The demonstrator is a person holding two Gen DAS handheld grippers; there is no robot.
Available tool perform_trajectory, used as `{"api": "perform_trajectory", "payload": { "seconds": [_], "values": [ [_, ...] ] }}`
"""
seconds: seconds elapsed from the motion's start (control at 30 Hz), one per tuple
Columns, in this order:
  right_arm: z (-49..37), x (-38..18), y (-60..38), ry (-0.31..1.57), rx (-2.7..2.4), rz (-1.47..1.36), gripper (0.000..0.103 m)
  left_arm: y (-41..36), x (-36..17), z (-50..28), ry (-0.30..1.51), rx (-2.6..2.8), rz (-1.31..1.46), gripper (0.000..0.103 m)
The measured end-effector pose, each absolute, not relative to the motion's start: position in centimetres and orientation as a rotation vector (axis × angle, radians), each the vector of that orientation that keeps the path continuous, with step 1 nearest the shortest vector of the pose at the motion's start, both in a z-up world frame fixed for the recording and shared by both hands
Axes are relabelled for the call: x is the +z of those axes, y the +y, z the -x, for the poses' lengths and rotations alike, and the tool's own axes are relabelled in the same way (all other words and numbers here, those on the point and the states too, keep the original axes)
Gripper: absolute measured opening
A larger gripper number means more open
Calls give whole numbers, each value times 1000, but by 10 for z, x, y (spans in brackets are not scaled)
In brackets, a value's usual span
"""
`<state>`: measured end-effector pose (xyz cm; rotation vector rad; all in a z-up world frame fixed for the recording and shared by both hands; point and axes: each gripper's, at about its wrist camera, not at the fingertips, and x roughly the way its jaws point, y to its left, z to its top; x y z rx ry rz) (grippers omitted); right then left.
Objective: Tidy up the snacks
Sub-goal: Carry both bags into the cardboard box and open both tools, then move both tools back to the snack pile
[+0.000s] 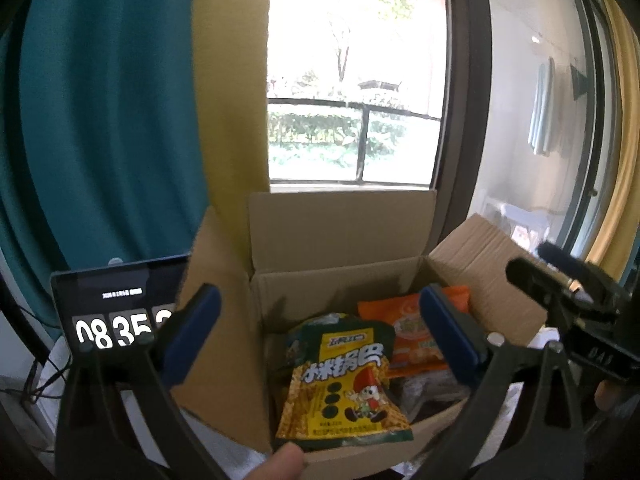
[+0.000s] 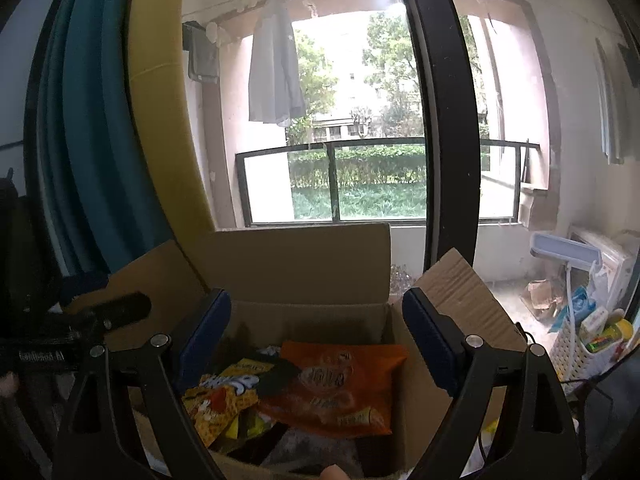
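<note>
An open cardboard box (image 1: 332, 284) (image 2: 308, 312) stands in front of both grippers with its flaps up. Inside lie a yellow-and-green snack bag (image 1: 344, 384) (image 2: 220, 400) and an orange snack bag (image 1: 412, 340) (image 2: 340, 384), on top of darker packets. My left gripper (image 1: 320, 340) is open, its blue pads wide apart over the box, and nothing is pressed between them. My right gripper (image 2: 316, 340) is open too, above the orange bag, holding nothing. The right gripper's body (image 1: 568, 292) shows at the right of the left wrist view, and the left gripper's body (image 2: 72, 328) at the left of the right wrist view.
A tablet showing a clock (image 1: 120, 304) stands left of the box. Behind the box are a teal curtain (image 1: 100, 120), a yellow curtain (image 2: 160, 100) and a glass balcony door (image 2: 440, 140). A white basket of items (image 2: 588, 344) sits at the right. A fingertip (image 1: 276, 464) shows at the bottom.
</note>
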<state>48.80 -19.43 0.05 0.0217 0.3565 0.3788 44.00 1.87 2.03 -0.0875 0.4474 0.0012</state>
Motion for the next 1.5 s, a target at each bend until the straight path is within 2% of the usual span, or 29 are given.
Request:
{"api": "perform_trajectory", "payload": {
  "seconds": [0.7, 1.5],
  "values": [
    [-415, 9, -191, 382, 425, 18, 90, 18, 22, -350, 364, -11, 45, 102],
    [-345, -40, -219, 511, 408, 30, 90, 24, -42, -287, 516, -66, 73, 102]
  ]
}}
